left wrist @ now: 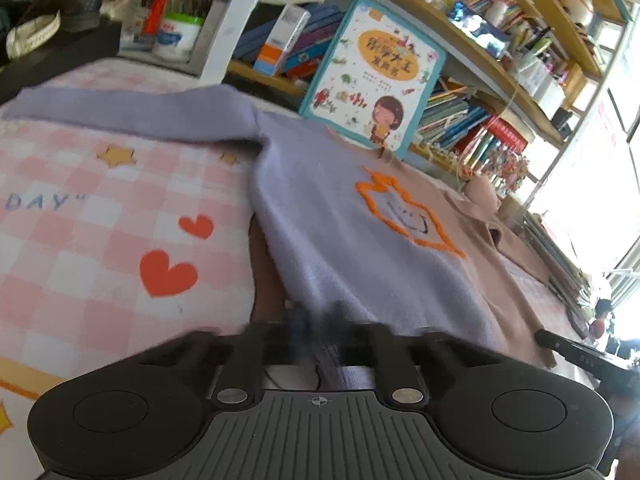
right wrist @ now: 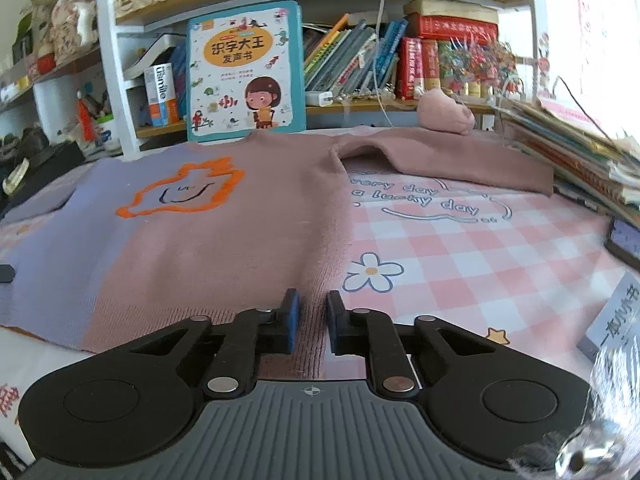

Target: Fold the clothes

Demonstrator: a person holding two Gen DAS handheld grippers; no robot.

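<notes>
A sweater, purple on one half and dusty pink on the other, with an orange outlined smiling shape on the chest, lies on a pink checked sheet. In the left wrist view my left gripper is shut on the purple hem, and the cloth rises off the sheet there. The purple sleeve stretches out to the left. In the right wrist view the sweater lies flat. My right gripper is open with a narrow gap, its blue pads either side of the pink hem. The pink sleeve reaches right.
A picture book leans against the bookshelf just behind the sweater's collar. A slanting stack of books crowds the right side of the sheet. A pink plush sits by the shelf. Shoes and jars stand at the far left.
</notes>
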